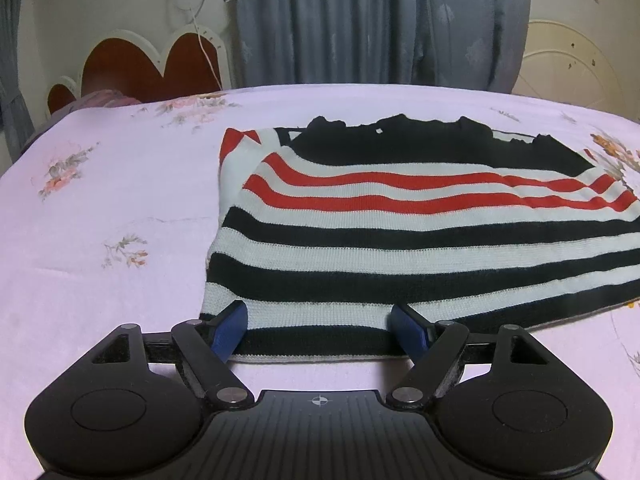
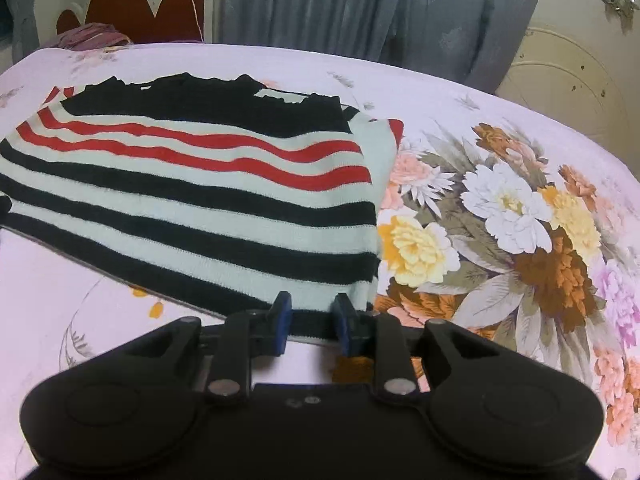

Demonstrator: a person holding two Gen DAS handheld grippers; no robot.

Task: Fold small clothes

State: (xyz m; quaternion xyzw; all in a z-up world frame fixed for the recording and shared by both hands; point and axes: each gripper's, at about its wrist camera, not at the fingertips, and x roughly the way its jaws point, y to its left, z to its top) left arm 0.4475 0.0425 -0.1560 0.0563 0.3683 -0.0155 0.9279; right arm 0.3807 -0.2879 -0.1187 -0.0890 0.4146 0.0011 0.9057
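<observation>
A small knitted sweater (image 1: 400, 240) with black, white and red stripes lies flat on the bed, its black collar at the far side. In the left wrist view my left gripper (image 1: 320, 322) stands wide open at the sweater's near left corner, with the black hem lying between its blue pads (image 1: 230, 330). The same sweater (image 2: 200, 200) fills the left of the right wrist view. At its near right corner my right gripper (image 2: 311, 322) has its jaws narrowly apart. The hem lies flat between its pads (image 2: 280, 322), not bunched.
The bed is covered by a pink sheet (image 1: 100, 200) with a large flower print (image 2: 500, 220) right of the sweater. At the bed's far left are a red and white headboard (image 1: 132, 64) and purple cloth (image 2: 92, 34). Grey curtains (image 1: 360, 20) hang behind.
</observation>
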